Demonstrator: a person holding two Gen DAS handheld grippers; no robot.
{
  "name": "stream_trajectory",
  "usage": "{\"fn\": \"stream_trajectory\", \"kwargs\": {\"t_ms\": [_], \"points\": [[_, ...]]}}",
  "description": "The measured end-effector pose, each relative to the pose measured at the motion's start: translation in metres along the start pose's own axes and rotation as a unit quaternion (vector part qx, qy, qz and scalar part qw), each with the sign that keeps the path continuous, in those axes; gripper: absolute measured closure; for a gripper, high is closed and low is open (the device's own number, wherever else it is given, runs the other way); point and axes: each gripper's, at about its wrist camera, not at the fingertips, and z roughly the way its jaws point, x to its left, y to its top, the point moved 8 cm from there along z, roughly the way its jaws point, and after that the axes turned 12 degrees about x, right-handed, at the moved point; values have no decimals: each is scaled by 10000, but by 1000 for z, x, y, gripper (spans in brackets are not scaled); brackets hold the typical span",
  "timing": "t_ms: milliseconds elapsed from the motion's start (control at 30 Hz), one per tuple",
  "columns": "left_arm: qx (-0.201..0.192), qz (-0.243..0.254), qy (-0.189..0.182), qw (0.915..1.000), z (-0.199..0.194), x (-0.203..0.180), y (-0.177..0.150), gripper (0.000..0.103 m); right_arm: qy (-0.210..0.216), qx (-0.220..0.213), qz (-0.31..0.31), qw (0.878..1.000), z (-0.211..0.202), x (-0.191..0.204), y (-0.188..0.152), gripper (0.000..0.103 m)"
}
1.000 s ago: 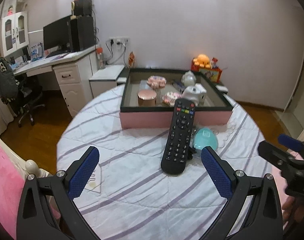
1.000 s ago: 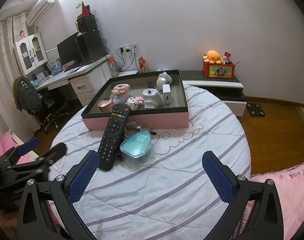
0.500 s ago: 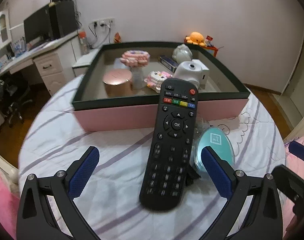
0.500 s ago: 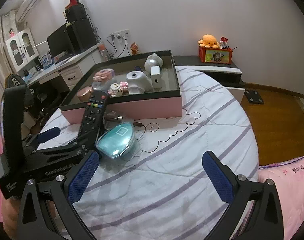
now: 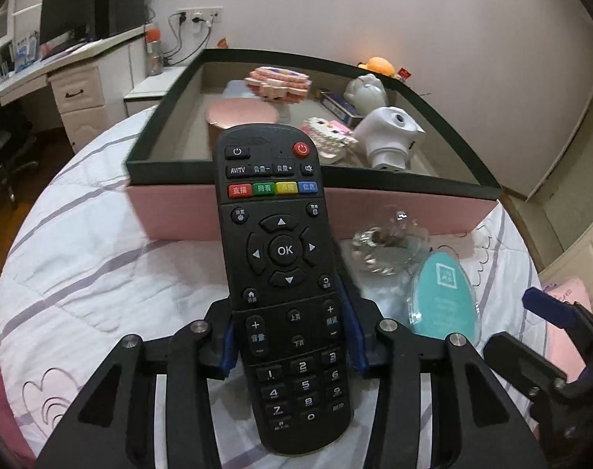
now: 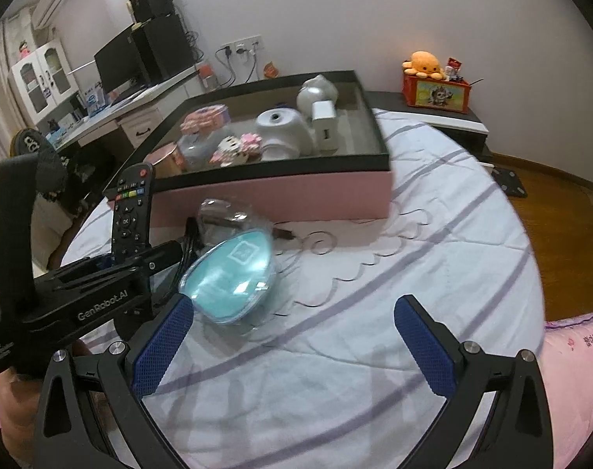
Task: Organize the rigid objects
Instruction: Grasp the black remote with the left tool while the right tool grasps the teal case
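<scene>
Since the earlier frames, both grippers have descended toward the quilted table (image 6: pixel 374 371), and the left gripper (image 5: pixel 292 346) has just been closing its jaws, with the remote control (image 5: pixel 284 273) now between them. Its blue pads (image 5: pixel 353 336) press on the two long sides of the remote at about mid-length, just below the navigation ring, so the left gripper is grasping the remote. The remote lies lengthwise near the left edge of the table, its top end pointing at the pink front wall of the storage box (image 5: pixel 413 211); whether that end touches the wall cannot be told. The right gripper (image 6: pixel 292 351) hovers released, jaws wide apart and empty, with the teal egg-shaped case (image 6: pixel 230 277) just ahead of its left pad. A clear glass piece (image 5: pixel 386 246) lies between the teal case and the box wall. Judgement on handling: the remote is a rigid, light plastic body with smooth, slightly tapered sides, so it can slip or pivot if lifted by one end; the current mid-length hold across the narrow width is near the balance point and is appropriate. The box already contains several items, including a white figure (image 5: pixel 390 138) and a pink tin (image 5: pixel 242 115), so free floor space must be selected before lowering the remote inside.
</scene>
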Motion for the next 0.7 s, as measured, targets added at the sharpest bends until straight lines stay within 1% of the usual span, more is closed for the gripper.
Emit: {"fn": "stream_trajectory", "kwargs": {"t_ms": [133, 267, 333, 433, 467, 500, 533, 567, 633, 667, 700], "points": [[-66, -150, 9, 9999, -9, 14, -7, 60, 175, 51, 1, 9998, 15, 13, 3, 0], [-80, -170, 62, 9998, -15, 22, -13, 62, 169, 70, 18, 9998, 29, 19, 8, 0], [-91, -164, 78, 9998, -17, 24, -16, 65, 198, 162, 67, 9997, 40, 20, 8, 6], [-99, -153, 17, 9998, -19, 24, -17, 73, 148, 67, 68, 9998, 44, 21, 10, 9], [-107, -139, 26, 9998, -19, 24, -18, 75, 101, 68, 26, 9999, 46, 22, 10, 13], [-102, -125, 29, 9999, -19, 23, -18, 79, 45, 62, -30, 10000, 46, 23, 10, 23], [-78, -119, 16, 9999, -18, 23, -19, 80, -9, 47, -84, 10000, 46, 24, 10, 28], [-57, -125, 24, 9999, -16, 23, -20, 80, -74, 65, -110, 9999, 46, 25, 11, 31], [5, -110, 69, 9999, -12, 24, -22, 80, -132, 75, -157, 9998, 45, 26, 9, 31], [40, -95, 80, 9999, -11, 23, -23, 78, -128, 78, -160, 9998, 45, 26, 10, 31], [83, -86, 132, 9998, -9, 23, -24, 73, -115, 79, -156, 9998, 44, 26, 9, 31]]}}
